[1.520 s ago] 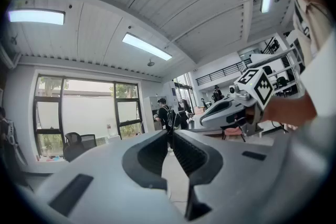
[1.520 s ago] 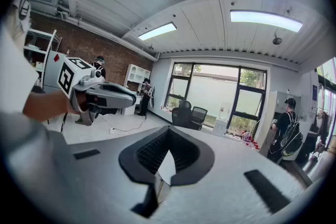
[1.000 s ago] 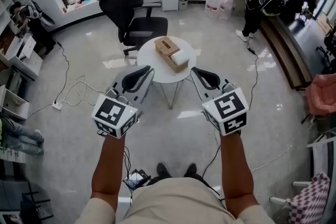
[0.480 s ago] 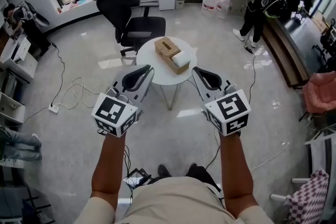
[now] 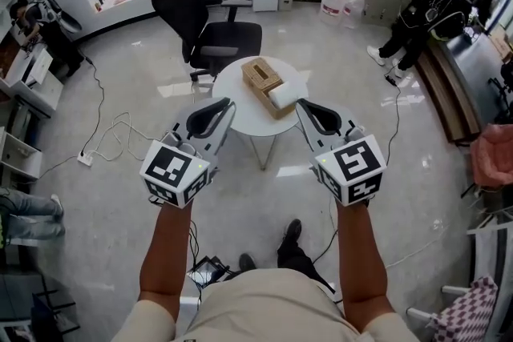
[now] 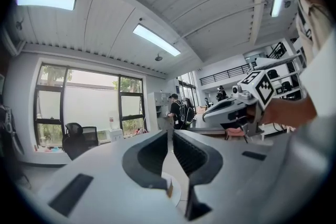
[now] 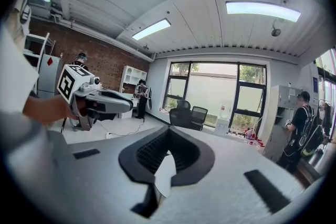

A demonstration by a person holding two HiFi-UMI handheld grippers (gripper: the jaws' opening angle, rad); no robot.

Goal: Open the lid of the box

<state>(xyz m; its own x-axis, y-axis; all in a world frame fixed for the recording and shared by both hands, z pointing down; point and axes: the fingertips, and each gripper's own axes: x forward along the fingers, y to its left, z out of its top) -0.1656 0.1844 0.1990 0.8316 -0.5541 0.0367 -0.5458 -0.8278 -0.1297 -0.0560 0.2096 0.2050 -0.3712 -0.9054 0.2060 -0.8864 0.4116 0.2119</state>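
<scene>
A long wooden box [image 5: 267, 86] with a white end lies on a small round white table [image 5: 237, 106] ahead of me in the head view. Both grippers are held up in the air in front of the table, short of the box, and touch nothing. My left gripper [image 5: 227, 103] points at the table's left edge, shut with nothing in it. My right gripper [image 5: 300, 103] points at the table's right edge, also shut and empty. In the left gripper view the jaws of the left gripper [image 6: 169, 134] meet, as do those of the right gripper [image 7: 168, 132] in its own view.
A black office chair [image 5: 200, 20] stands just behind the table. Cables [image 5: 120, 132] trail over the glossy floor at the left. A person [image 5: 425, 4] stands at the back right, another [image 5: 40, 20] at the left wall. A pink chair [image 5: 493, 148] sits at the right.
The person holding the grippers has stepped forward, so the table and box sit a little lower and nearer in the head view. Both grippers keep their pose and stay shut.
</scene>
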